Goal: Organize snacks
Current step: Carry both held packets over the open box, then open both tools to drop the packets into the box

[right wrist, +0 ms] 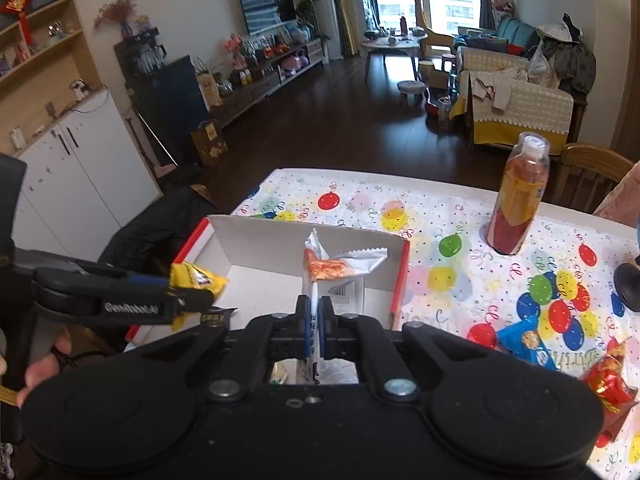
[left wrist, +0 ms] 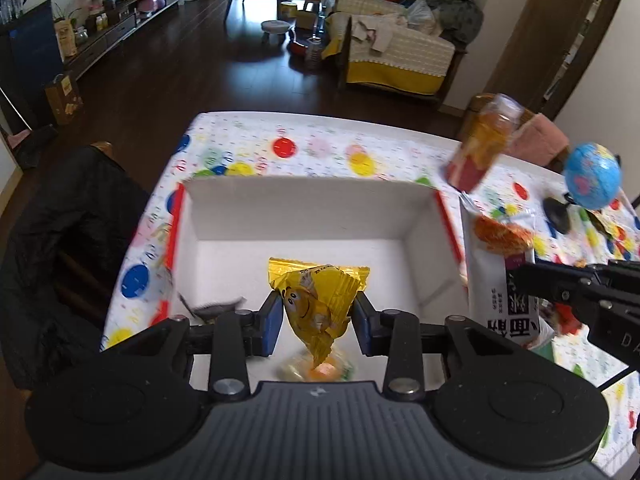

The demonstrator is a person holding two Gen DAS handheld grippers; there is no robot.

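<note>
My left gripper (left wrist: 316, 316) is shut on a yellow candy packet (left wrist: 316, 300) and holds it over the open white box (left wrist: 304, 212). From the right wrist view the same packet (right wrist: 198, 278) shows at the left gripper's (right wrist: 192, 294) tip above the box (right wrist: 280, 236). My right gripper (right wrist: 314, 328) is shut on a white snack packet (right wrist: 340, 268) with an orange picture, standing upright above the box's right side. That packet (left wrist: 500, 248) hangs just right of the box wall in the left wrist view. A wrapped sweet (left wrist: 320, 368) lies blurred on the box floor.
An orange drink bottle (right wrist: 520, 196) stands on the balloon-print tablecloth (right wrist: 440, 216). A blue snack packet (right wrist: 524, 342) and a red wrapped one (right wrist: 610, 388) lie at the right. A small globe (left wrist: 592, 176) stands at the table's right. A dark jacket (left wrist: 60, 248) hangs over a chair at the left.
</note>
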